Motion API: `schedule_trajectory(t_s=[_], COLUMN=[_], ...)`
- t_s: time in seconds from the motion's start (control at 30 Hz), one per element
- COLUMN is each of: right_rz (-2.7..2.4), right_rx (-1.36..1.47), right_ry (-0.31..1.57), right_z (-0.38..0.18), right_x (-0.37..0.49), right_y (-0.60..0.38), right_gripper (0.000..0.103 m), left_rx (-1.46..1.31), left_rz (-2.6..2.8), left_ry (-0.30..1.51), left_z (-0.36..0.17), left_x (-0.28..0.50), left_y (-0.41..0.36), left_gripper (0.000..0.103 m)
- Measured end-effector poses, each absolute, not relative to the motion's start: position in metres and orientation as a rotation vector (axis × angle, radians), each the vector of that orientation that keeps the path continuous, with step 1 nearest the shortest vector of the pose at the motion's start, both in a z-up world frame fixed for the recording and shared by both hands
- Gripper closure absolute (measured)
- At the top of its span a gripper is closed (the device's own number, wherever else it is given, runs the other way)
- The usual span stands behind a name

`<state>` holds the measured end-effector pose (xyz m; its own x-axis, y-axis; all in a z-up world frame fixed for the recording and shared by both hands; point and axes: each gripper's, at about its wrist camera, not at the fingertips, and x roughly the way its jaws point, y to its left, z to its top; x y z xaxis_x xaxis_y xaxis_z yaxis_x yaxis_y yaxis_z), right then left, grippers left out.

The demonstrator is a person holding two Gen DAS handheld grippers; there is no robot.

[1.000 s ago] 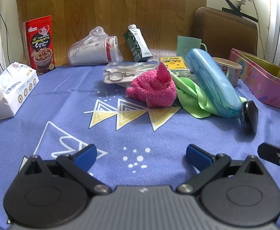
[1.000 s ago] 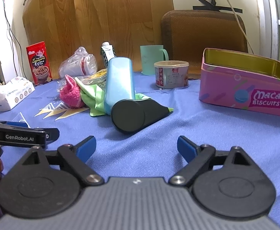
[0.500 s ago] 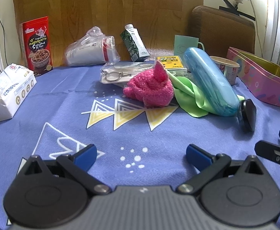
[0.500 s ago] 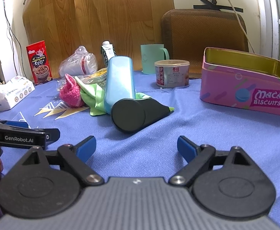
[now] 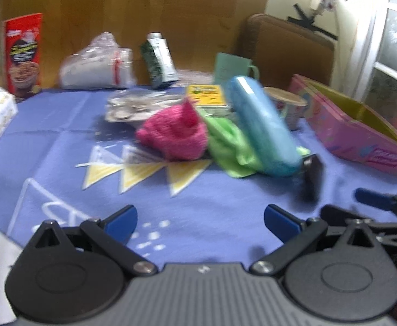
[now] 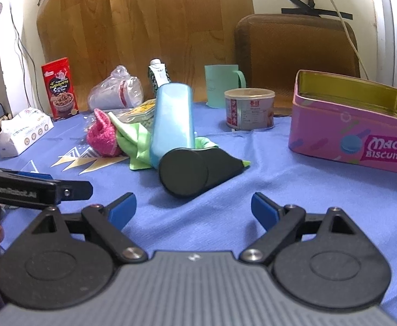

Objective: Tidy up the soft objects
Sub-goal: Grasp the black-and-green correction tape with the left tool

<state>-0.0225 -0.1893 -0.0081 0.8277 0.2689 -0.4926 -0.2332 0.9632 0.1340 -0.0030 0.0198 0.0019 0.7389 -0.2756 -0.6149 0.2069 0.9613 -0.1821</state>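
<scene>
A fluffy pink sock [image 5: 175,133] [image 6: 102,135] lies on the blue tablecloth beside a green cloth [image 5: 228,146] [image 6: 133,142]. A light blue case [image 5: 261,125] [image 6: 172,125] rests across the green cloth. A black pouch [image 6: 198,172] [image 5: 311,175] lies at the case's near end. My left gripper [image 5: 199,221] is open and empty, short of the pile. My right gripper [image 6: 193,209] is open and empty, just before the black pouch. The left view is blurred.
An open pink biscuit tin [image 6: 356,125] [image 5: 356,130] stands at the right. A round can [image 6: 248,108], a teal mug [image 6: 221,84], a carton [image 6: 159,74], bagged cups [image 6: 117,91], a red box [image 6: 61,87] and a tissue pack [image 6: 21,133] ring the back and left.
The left gripper has moved forward and to the right toward the pile, and its view is now blurred. The right gripper has edged slightly forward. Both stay open.
</scene>
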Motion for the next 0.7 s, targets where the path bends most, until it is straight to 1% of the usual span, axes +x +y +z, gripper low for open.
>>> schedule_trajectory(t_s=[0.13, 0.23, 0.33, 0.43, 0.5, 0.57, 0.6, 0.63, 0.67, 0.7], right_rz=[0.289, 0.323, 0.344, 0.384, 0.403, 0.419, 0.431, 0.437, 0.44, 0.44], right_rx=[0.065, 0.025, -0.006, -0.006, -0.009, -0.009, -0.009, -0.011, -0.02, -0.039], right_ry=[0.568, 0.585, 0.592, 0.611, 0.624, 0.635, 0.644, 0.647, 0.644, 0.634], right_z=[-0.007, -0.007, -0.006, -0.006, -0.007, -0.008, -0.009, -0.01, -0.011, -0.011], right_x=[-0.011, -0.003, 0.005, 0.016, 0.022, 0.028, 0.03, 0.032, 0.032, 0.031], right_y=[-0.194, -0.194, -0.196, -0.2, -0.201, -0.201, -0.201, -0.2, -0.199, -0.196], right_gripper=[0.01, 0.01, 0.01, 0.01, 0.01, 0.01, 0.012, 0.013, 0.015, 0.019], left_rx=[-0.134, -0.142, -0.132, -0.136, -0.155, -0.18, -0.178, -0.178, -0.202, -0.205], left_rz=[-0.363, -0.426, -0.472, -0.5, -0.508, -0.508, -0.502, -0.51, -0.541, -0.533], left_ry=[0.694, 0.702, 0.721, 0.761, 0.804, 0.831, 0.821, 0.829, 0.838, 0.838], left_z=[0.011, 0.016, 0.018, 0.015, 0.01, 0.004, 0.004, 0.004, 0.003, 0.003], left_x=[0.006, 0.016, 0.025, 0.035, 0.044, 0.051, 0.051, 0.053, 0.054, 0.053], left_y=[0.006, -0.009, -0.026, -0.039, -0.045, -0.048, -0.05, -0.052, -0.052, -0.054], left_gripper=[0.001, 0.006, 0.013, 0.023, 0.036, 0.042, 0.055, 0.061, 0.073, 0.074])
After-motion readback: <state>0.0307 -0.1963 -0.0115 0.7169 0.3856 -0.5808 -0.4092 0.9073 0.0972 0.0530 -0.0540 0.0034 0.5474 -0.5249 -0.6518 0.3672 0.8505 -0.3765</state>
